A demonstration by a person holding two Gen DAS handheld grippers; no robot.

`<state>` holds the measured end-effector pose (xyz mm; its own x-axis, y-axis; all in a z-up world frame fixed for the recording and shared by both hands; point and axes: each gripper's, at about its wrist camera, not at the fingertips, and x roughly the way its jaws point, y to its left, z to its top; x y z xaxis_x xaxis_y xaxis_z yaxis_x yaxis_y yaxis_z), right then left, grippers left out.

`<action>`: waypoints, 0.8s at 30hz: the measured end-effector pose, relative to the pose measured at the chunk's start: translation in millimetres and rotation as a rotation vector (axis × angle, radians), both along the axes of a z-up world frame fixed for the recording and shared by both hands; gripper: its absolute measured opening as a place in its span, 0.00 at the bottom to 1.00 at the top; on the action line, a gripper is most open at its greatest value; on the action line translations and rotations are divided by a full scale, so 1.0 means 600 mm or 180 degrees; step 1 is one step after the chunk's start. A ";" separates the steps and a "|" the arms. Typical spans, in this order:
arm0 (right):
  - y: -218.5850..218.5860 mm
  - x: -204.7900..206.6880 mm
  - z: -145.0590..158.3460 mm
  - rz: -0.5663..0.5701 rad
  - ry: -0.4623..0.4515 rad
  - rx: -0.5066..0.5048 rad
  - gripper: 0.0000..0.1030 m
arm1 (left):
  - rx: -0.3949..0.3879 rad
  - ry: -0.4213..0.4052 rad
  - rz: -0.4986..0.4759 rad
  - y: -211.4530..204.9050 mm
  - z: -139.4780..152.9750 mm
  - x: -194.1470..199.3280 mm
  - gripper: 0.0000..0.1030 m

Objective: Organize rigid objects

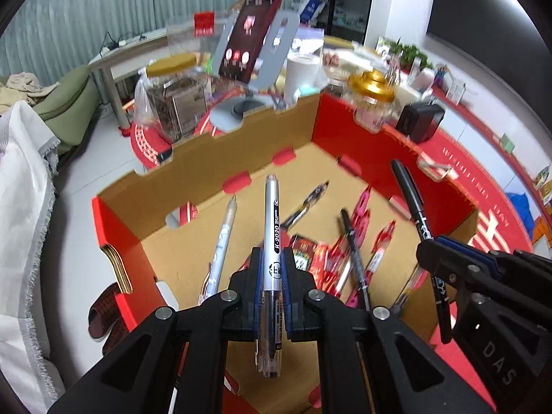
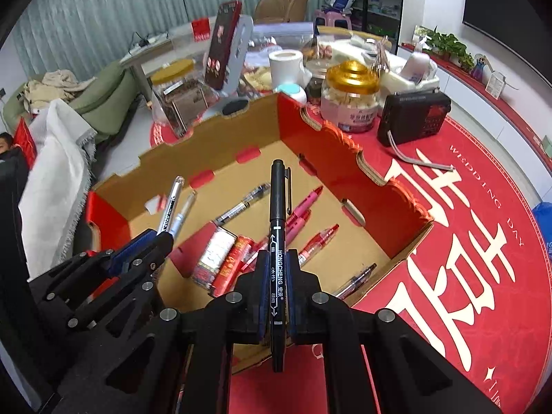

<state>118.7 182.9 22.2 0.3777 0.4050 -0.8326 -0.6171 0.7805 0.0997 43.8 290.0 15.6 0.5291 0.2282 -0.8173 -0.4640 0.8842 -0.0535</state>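
My left gripper (image 1: pixel 272 258) is shut on a clear gel pen (image 1: pixel 272 227) that points forward over an open cardboard box (image 1: pixel 220 169) with red outer walls. My right gripper (image 2: pixel 277 262) is shut on a black marker (image 2: pixel 277 214), also held above the box (image 2: pixel 345 158). Each gripper shows in the other's view: the right one (image 1: pixel 427 245) with its marker (image 1: pixel 412 200) at the right side, the left one (image 2: pixel 162 238) with its clear pen (image 2: pixel 172 200) at the left side. On the box floor lie several red and pink pens (image 2: pixel 303 214), a black-tipped clear pen (image 2: pixel 241 207), a white pen (image 1: pixel 222 241) and small red packets (image 2: pixel 224 258).
The box rests on a round table with a red printed cloth (image 2: pixel 465 241). Behind it stand a gold-lidded jar (image 2: pixel 352 100), a black radio (image 2: pixel 414 117), a yellow-lidded jar (image 2: pixel 179 96), a paper roll (image 2: pixel 286 65) and a phone on a grey stand (image 2: pixel 224 48). A white cloth (image 1: pixel 24 207) hangs at left.
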 end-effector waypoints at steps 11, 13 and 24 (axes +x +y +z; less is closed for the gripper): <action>-0.033 -0.001 0.009 -0.0111 -0.0306 -0.0208 0.84 | 0.0137 -0.0016 0.0194 0.014 0.011 -0.031 0.87; -0.051 -0.002 0.024 -0.0130 -0.0303 -0.0058 0.99 | -0.0055 -0.0107 0.0297 0.028 0.016 -0.048 0.99; -0.072 -0.045 0.046 -0.0073 -0.0067 0.0058 0.99 | 0.0058 -0.0267 0.0469 0.004 0.068 -0.119 0.99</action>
<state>91.6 139.5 49.8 0.4044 0.4111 -0.8170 -0.6013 0.7926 0.1012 -27.8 292.5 56.3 0.5549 0.3227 -0.7667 -0.5832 0.8082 -0.0820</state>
